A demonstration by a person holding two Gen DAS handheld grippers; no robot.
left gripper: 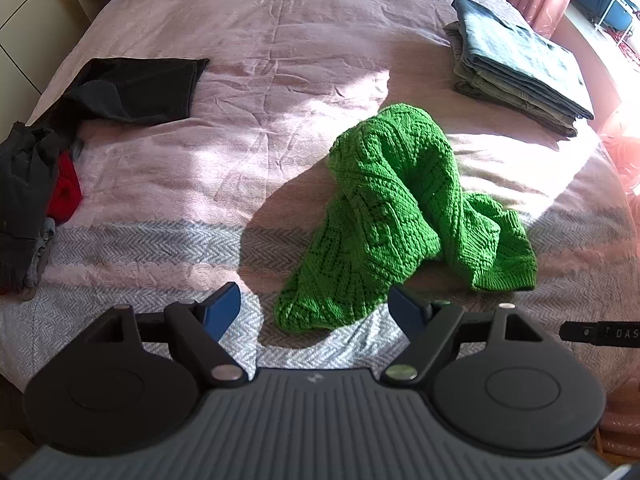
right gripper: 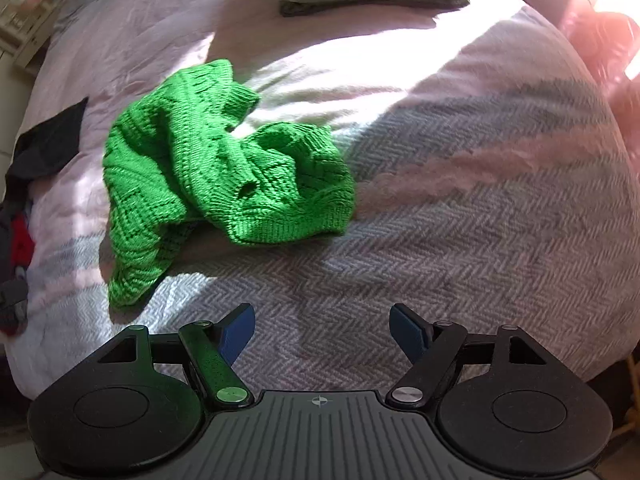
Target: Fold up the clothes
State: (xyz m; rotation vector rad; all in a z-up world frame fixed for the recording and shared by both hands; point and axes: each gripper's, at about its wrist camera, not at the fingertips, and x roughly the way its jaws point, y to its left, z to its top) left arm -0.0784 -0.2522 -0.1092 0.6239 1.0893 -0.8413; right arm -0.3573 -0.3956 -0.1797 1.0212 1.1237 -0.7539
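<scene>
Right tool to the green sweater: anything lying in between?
Nothing. In the right wrist view only bare herringbone bedspread separates the open right tool from the crumpled green sweater.

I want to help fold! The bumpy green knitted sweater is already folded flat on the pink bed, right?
Not quite. The green knitted sweater lies crumpled in a heap on the pink bed, not folded flat, as the left wrist view shows. Both grippers hover open above it.

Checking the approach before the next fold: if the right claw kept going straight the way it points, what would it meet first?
Probably bare bedspread; the right claw is open, and the green sweater lies off to its left.
</scene>
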